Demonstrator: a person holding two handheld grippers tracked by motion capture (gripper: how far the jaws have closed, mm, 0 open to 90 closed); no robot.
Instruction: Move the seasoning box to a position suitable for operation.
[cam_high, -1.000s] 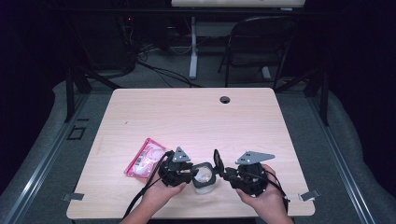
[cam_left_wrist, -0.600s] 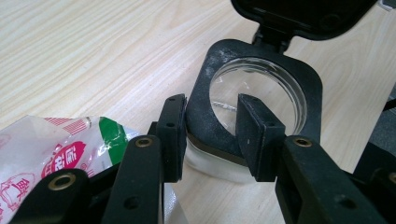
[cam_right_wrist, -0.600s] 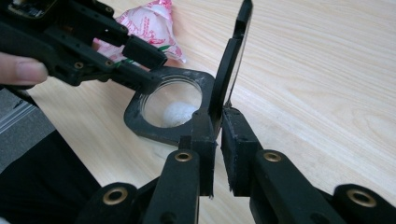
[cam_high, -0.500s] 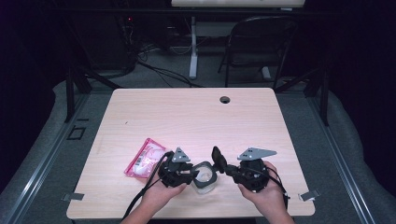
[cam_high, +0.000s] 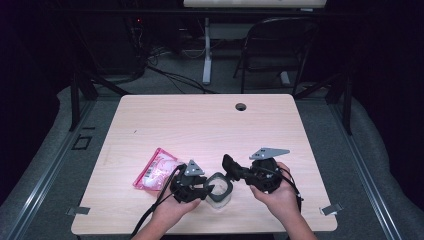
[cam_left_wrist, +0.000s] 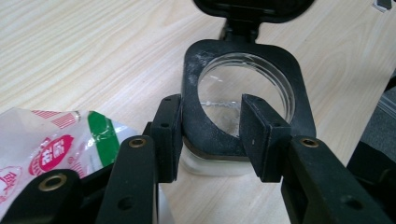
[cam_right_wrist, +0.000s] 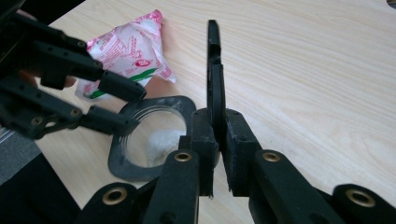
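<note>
Left gripper view showed the left gripper clamped on the near side of the black rounded-square rim of a clear plastic container, one jaw outside the rim and the other inside the round opening. Right gripper view showed the right gripper pinched shut on the container's hinged black lid, which stood upright on edge beside the opening. From the high view, the two grippers met at the near middle of the light wooden table, the left gripper touching the container and the right gripper just to its right. A pink-and-white plastic packet lay just left of the left gripper.
</note>
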